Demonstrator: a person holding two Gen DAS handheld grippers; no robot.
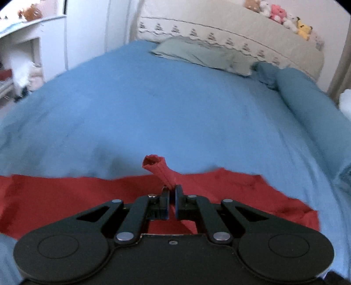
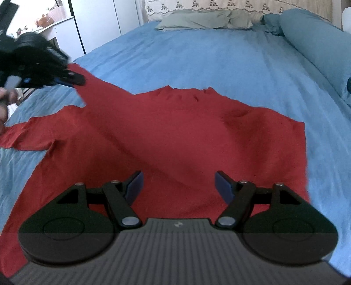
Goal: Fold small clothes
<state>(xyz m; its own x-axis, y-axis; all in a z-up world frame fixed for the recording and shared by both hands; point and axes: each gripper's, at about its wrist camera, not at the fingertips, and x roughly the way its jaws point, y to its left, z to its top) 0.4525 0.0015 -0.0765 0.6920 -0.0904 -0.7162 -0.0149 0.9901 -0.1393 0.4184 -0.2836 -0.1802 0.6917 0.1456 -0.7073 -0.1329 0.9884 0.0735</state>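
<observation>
A red shirt (image 2: 166, 136) lies spread on the blue bed sheet (image 2: 197, 61), collar toward the pillows. My left gripper (image 1: 172, 189) is shut on a bunched piece of the red shirt (image 1: 161, 167), which sticks up past the fingertips; in the right wrist view the left gripper (image 2: 74, 80) holds a sleeve lifted at the shirt's far left. My right gripper (image 2: 178, 183) is open and empty, hovering over the shirt's lower middle.
A grey-green pillow (image 1: 197, 54) and a blue bolster (image 1: 307, 98) lie at the head and right of the bed. Plush toys (image 1: 283, 15) sit on the headboard. A white cupboard and shelves (image 1: 54, 39) stand at the left.
</observation>
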